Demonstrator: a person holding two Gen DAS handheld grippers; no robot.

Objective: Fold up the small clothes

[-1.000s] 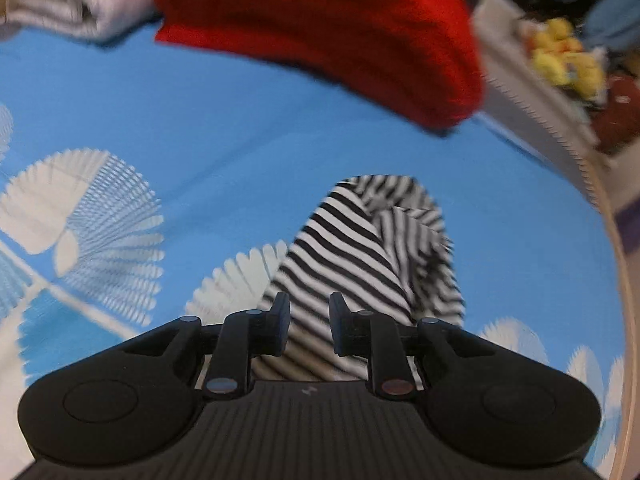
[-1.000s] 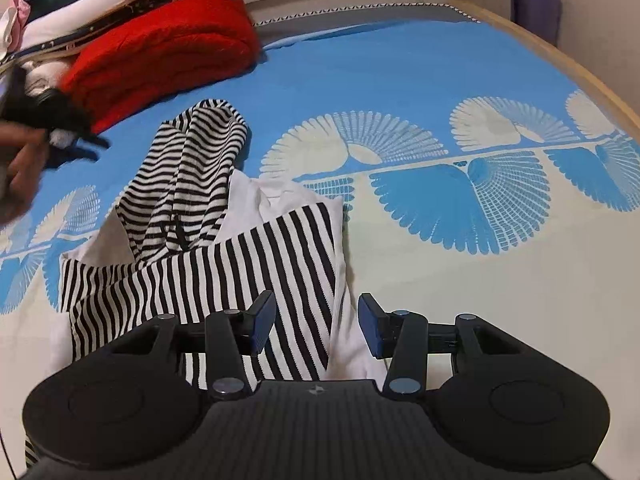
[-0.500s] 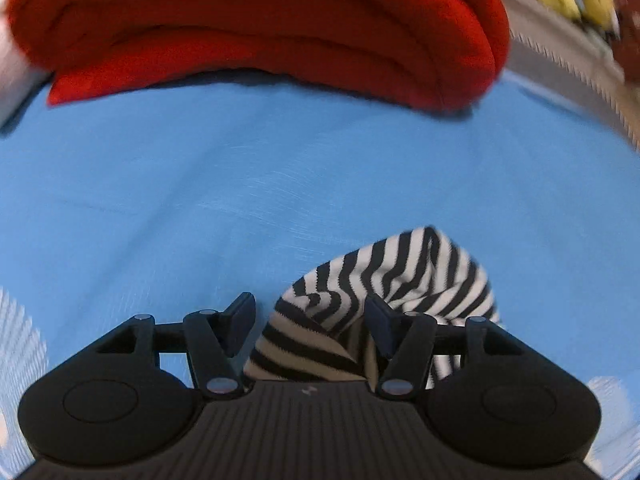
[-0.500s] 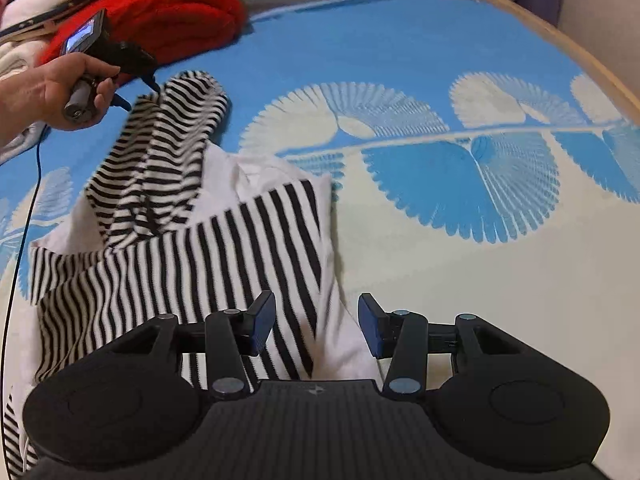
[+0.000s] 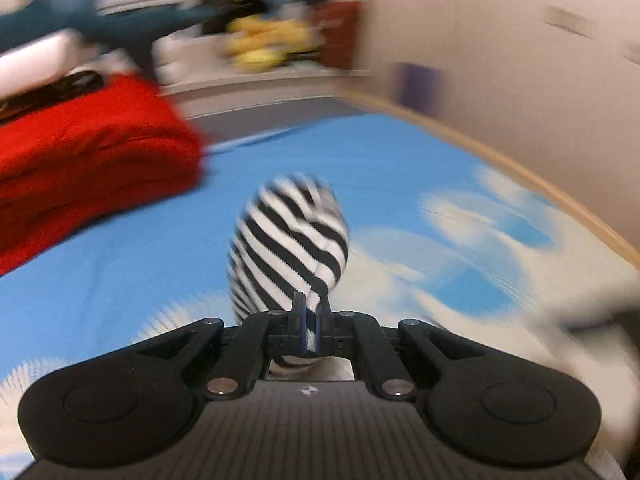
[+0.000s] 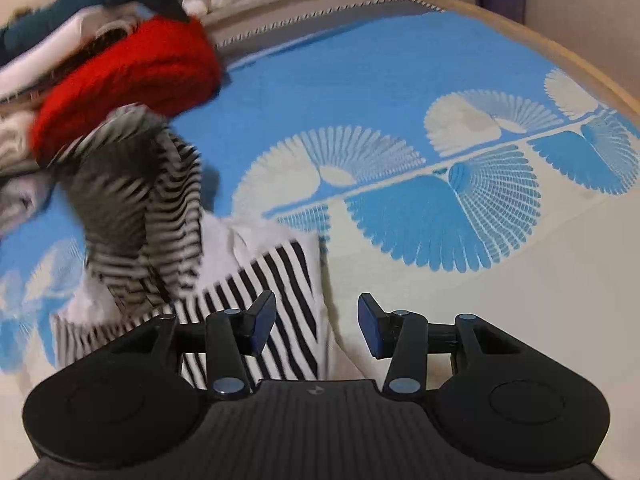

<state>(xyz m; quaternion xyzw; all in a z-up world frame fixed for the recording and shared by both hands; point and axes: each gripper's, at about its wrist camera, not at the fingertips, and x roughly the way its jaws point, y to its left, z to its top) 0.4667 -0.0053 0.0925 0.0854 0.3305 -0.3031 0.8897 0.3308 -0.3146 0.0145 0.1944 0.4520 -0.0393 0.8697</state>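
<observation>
Striped shirt lies on the bed below the red blanket, its sleeve just clamped and lifted by the left tongs, while the right tongs, released and empty, hover over its nearer right edge.

- The left gripper has its fingers pinched together on a fold of the striped garment.
- The black-and-white cloth bulges up just ahead of the fingers, lifted off the blue bedspread.
- A folded red blanket lies well off to the left of the fingers.
- Far ahead, blurred yellow toys sit on a ledge.
- The bed's wooden edge curves along the right.
</observation>
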